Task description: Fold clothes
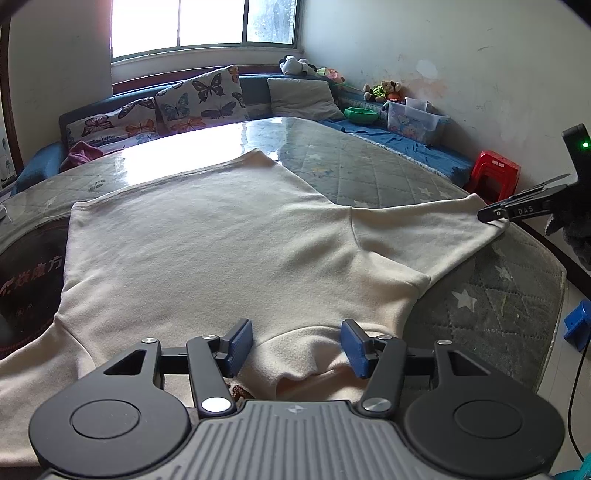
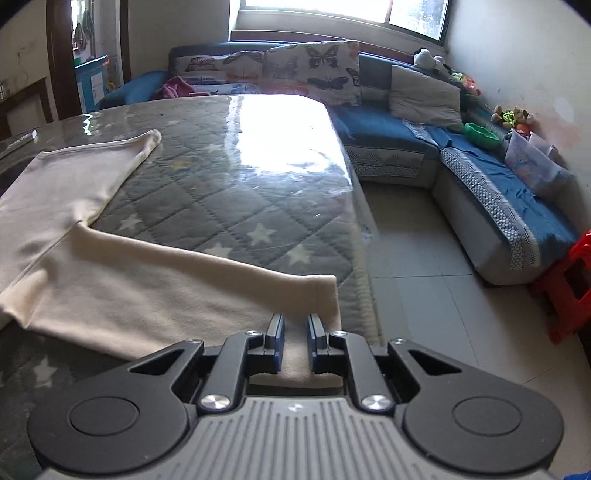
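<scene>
Cream shirt (image 1: 207, 240) on grey star-quilted cover (image 2: 221, 192); butterfly-print cushions (image 1: 199, 99) at 12 o'clock (red stool (image 1: 495, 177), seemingly plastic).

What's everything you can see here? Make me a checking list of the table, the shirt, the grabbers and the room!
Surface: table with grey star quilt under a shiny clear cover.
Job's things: cream shirt spread flat, right sleeve stretched to the table edge.
Clutter: nothing seen on the table beyond the shirt.
Grippers: left gripper open over the collar; right gripper part closed around the cuff, grip unclear.
Cables: black cable by the floor.
Surroundings: blue sofa, butterfly pillows, red stool, window.
</scene>
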A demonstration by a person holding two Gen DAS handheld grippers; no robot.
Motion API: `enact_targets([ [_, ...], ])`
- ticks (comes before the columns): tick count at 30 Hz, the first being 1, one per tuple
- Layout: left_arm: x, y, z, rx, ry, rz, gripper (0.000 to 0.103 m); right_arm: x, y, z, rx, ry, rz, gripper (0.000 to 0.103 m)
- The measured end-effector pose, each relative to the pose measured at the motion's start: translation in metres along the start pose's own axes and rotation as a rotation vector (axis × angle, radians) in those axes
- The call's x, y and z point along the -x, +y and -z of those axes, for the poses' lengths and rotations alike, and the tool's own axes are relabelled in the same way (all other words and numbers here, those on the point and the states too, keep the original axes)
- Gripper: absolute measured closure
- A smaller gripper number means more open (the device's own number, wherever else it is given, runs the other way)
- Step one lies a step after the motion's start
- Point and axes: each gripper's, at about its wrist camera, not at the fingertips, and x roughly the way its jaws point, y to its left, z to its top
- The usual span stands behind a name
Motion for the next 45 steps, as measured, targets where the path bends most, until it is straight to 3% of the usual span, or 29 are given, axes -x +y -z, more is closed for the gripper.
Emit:
enact_targets([
  [3, 0.001, 0.0, 0.001, -0.005, -0.003, 0.001, 0.045, -0.004, 0.001, -0.003, 0.036, -0.007, 0.048, 0.09],
  [5, 0.001, 0.0, 0.001, -0.008, -0.002, 0.003, 0.044, -0.006, 0.003, -0.005, 0.06, -0.01, 0.093, 0.076],
  [7, 0.001, 0.0, 0.0, -0.012, 0.0, 0.006, 0.044, -0.009, 0.0, -0.006, 0.069, -0.012, 0.108, 0.072],
  [11, 0.001, 0.001, 0.0, -0.012, 0.003, 0.009, 0.043, -0.004, -0.003, -0.009, 0.048, -0.03, 0.096, 0.072],
  [18, 0.002, 0.001, -0.005, -0.002, 0.01, 0.012, 0.043, 0.025, 0.021, -0.001, 0.033, -0.075, -0.023, 0.072],
  [24, 0.009, -0.001, -0.022, -0.011, -0.034, 0.012, 0.043, 0.026, 0.05, 0.006, 0.087, -0.052, -0.128, 0.072],
  [34, -0.015, -0.018, -0.04, -0.061, -0.031, 0.046, 0.043, 0.017, 0.033, 0.011, 0.061, -0.007, -0.107, 0.068],
  [45, -0.026, -0.027, -0.032, -0.1, 0.01, 0.066, 0.043, 0.0, 0.011, -0.002, 0.109, -0.01, -0.001, 0.067],
])
